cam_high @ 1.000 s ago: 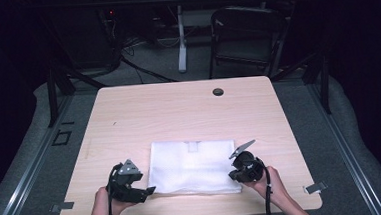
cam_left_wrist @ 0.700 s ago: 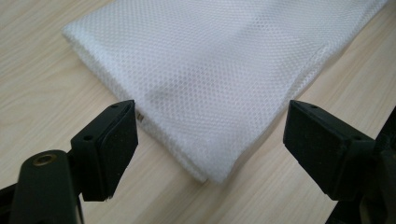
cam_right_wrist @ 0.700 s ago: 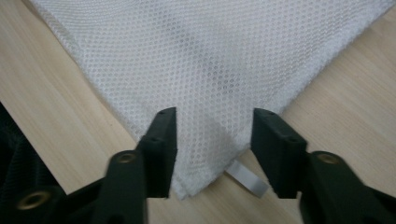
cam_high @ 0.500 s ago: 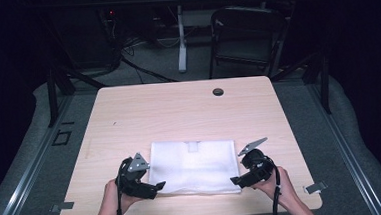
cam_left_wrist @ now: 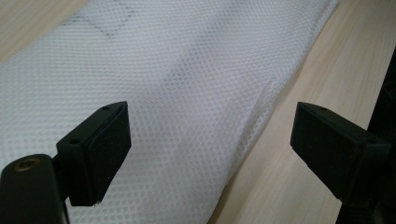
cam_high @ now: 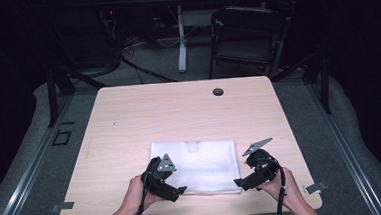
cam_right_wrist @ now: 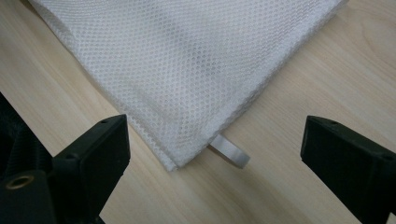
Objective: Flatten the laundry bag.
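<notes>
A folded white mesh cloth [cam_high: 197, 166] lies flat near the table's front edge. My left gripper [cam_high: 179, 191] is open at the cloth's near left corner, its jaws straddling the cloth's edge [cam_left_wrist: 252, 126] just above the wood. At the near right corner my right gripper [cam_high: 239, 183] is open too. In the right gripper view the cloth's corner [cam_right_wrist: 187, 149] sits between the jaws, with a small grey tab [cam_right_wrist: 229, 153] sticking out from under it. Nothing is held by either gripper.
The light wooden table [cam_high: 179, 113] has a dark round hole [cam_high: 218, 92] near its far edge. A person's hands [cam_high: 133, 193] come in from the bottom. Beyond the table stand a black chair [cam_high: 246, 34], a white post and cables on the floor.
Both grippers have moved down and inward to the cloth's near corners. The cloth itself has not moved.
</notes>
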